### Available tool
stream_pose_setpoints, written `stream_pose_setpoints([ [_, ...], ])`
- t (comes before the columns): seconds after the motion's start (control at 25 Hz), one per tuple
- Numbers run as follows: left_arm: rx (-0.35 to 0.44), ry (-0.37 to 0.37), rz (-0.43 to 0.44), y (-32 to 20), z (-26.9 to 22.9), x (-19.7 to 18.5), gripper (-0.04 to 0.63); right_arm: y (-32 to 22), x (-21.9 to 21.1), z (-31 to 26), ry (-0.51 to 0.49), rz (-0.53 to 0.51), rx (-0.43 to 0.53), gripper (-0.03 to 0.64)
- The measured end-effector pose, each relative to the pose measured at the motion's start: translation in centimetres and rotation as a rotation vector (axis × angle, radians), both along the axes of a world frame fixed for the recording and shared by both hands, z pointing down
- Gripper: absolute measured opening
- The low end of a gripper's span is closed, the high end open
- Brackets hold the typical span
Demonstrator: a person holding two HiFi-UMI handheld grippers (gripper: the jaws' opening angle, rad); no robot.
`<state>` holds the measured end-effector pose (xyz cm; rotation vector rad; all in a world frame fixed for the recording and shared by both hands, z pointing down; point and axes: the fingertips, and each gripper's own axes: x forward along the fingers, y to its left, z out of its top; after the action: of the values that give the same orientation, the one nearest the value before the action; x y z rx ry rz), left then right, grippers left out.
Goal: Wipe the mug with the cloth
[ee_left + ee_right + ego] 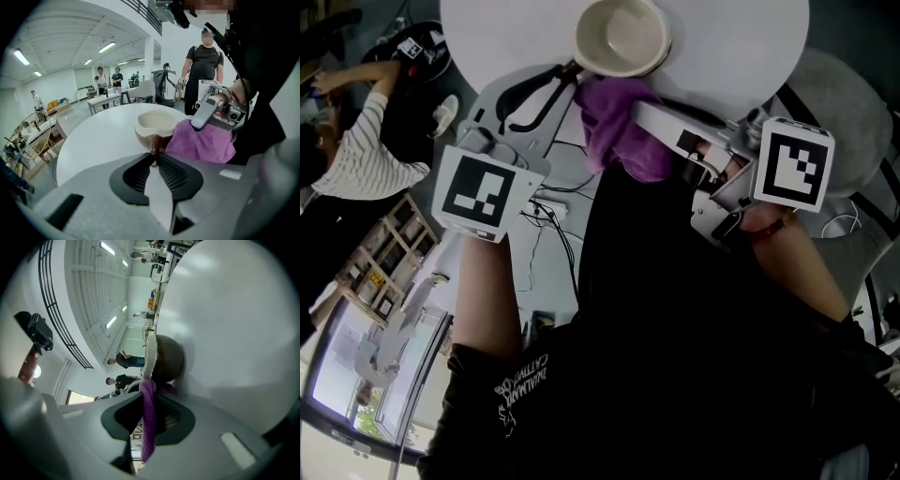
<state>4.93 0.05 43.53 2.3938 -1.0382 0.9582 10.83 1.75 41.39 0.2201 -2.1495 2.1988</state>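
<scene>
The left gripper (153,158) is pinching the brown handle (153,146) of the cream-lined brown ceramic mug (157,124), nearly closed on it, anchoring the mug on the round white table (98,140). The right gripper (149,397) is clamping the fluffy purple cloth (147,427) tight and pressing it against the mug's side (probably so the wipe is not pushing the mug away).
</scene>
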Motion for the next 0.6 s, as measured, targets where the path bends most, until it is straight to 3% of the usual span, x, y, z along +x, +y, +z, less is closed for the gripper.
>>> stream_pose_setpoints([
  [0.6, -0.006, 0.012, 0.044, 0.59, 0.44, -0.62, 0.059, -0.77, 0.97, 0.16, 0.079, 0.052, 0.001, 0.058],
])
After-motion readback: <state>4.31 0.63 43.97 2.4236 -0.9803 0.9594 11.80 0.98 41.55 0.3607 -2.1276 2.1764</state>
